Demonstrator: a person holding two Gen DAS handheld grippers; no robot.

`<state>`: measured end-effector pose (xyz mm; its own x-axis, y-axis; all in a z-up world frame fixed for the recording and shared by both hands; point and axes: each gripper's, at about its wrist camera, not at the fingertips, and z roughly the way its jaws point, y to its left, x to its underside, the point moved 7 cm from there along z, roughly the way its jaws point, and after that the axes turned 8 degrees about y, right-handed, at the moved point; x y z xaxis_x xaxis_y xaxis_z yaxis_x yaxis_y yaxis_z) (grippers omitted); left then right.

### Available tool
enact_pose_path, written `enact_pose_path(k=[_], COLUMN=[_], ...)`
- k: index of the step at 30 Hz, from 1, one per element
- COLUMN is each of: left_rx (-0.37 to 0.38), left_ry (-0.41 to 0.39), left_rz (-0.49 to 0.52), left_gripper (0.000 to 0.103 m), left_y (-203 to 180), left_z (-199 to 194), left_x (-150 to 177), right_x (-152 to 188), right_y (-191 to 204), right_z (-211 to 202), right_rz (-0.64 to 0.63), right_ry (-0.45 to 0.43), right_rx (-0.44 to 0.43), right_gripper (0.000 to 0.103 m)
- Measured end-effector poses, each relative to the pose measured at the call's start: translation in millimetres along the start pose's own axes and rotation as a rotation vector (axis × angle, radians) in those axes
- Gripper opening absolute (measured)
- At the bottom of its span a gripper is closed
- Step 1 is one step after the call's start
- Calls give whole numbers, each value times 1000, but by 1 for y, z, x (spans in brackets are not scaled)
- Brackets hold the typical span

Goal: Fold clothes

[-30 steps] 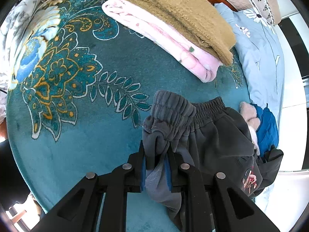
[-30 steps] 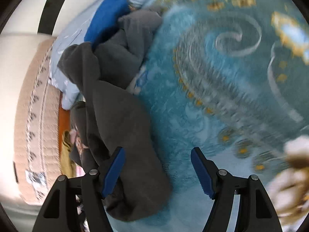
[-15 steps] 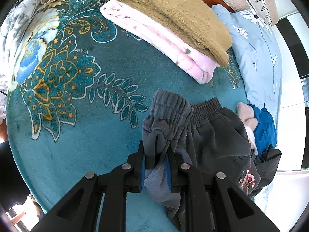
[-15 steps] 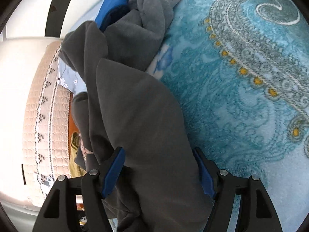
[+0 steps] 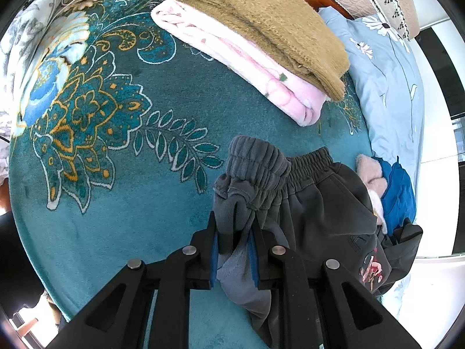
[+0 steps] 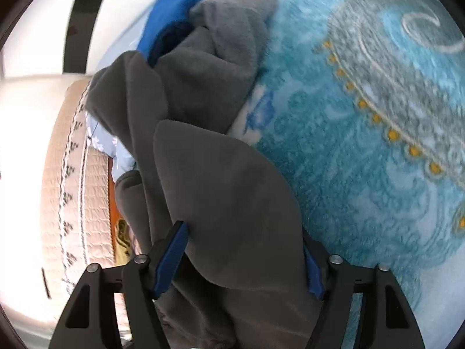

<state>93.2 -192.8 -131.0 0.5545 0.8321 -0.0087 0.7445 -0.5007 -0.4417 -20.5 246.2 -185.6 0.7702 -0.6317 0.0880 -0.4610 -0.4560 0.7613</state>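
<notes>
Dark grey sweatpants (image 5: 316, 203) with an elastic waistband lie on the teal patterned blanket (image 5: 116, 151). My left gripper (image 5: 234, 247) is shut on a bunched corner of the waistband, and a fold of grey cloth hangs down between its blue pads. In the right wrist view the grey sweatpants (image 6: 226, 192) fill the space between the fingers of my right gripper (image 6: 244, 258), which stands wide open around the fabric. Its right blue pad (image 6: 312, 270) is half hidden behind the cloth.
A folded tan knit (image 5: 261, 20) lies on a folded pink blanket (image 5: 241, 64) at the back. Blue (image 5: 399, 192) and pink (image 5: 370, 171) garments sit in a heap at the right, by the light blue floral sheet (image 5: 386, 67). A quilted headboard (image 6: 72, 197) stands behind.
My right gripper moved forward over the grey sweatpants, so the fabric now lies between its open fingers. The left gripper keeps its hold and has barely moved.
</notes>
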Motion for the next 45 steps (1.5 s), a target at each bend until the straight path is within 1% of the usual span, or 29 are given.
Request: enact_pose_path(k=[1, 2, 3, 4, 5, 8, 10, 20, 21, 24, 34, 36, 38, 40, 42, 43, 45], left_rx=[2, 5, 7, 9, 11, 18, 25, 96, 101, 102, 94, 92, 86, 77, 70, 67, 61], left_ry=[1, 2, 2, 3, 4, 7, 10, 48, 48, 44, 56, 59, 61, 64, 67, 68, 71], left_rz=[-1, -3, -4, -5, -6, -10, -6, 31, 37, 45, -2, -17, -31, -47, -57, -61, -68], left_gripper=[17, 17, 17, 17, 17, 17, 17, 17, 17, 16, 16, 16, 16, 16, 16, 16, 16], left_y=[0, 0, 0, 0, 0, 1, 0, -9, -11, -14, -3, 0, 2, 5, 7, 8, 9], left_z=[0, -1, -1, -1, -1, -2, -3, -5, -5, -6, -6, -4, -2, 1, 3, 4, 5], left_x=[0, 0, 0, 1, 1, 1, 1, 4, 5, 6, 6, 6, 5, 4, 4, 4, 4], right_x=[-1, -2, -3, -4, -4, 0, 8, 64, 68, 67, 62, 58, 53, 52, 53, 55, 60], right_y=[0, 1, 1, 3, 5, 21, 41, 128, 133, 114, 51, 38, 30, 28, 27, 28, 35], right_z=[-2, -4, -7, -9, -12, -27, -51, -217, -227, -197, -99, -78, -56, -45, -27, -21, -25], right_rz=[22, 31, 38, 38, 33, -18, -99, -438, -460, -426, -308, -276, -255, -253, -263, -272, -314], right_ry=[3, 3, 4, 5, 5, -10, -49, -339, -355, -292, -81, -41, -1, 15, 60, 83, 105], right_rx=[-6, -4, -1, 6, 13, 16, 5, 41, 48, 94, 244, 253, 267, 280, 280, 290, 283], right_gripper=[62, 48, 39, 22, 8, 7, 6, 5, 5, 5, 5, 5, 5, 5, 7, 9, 10])
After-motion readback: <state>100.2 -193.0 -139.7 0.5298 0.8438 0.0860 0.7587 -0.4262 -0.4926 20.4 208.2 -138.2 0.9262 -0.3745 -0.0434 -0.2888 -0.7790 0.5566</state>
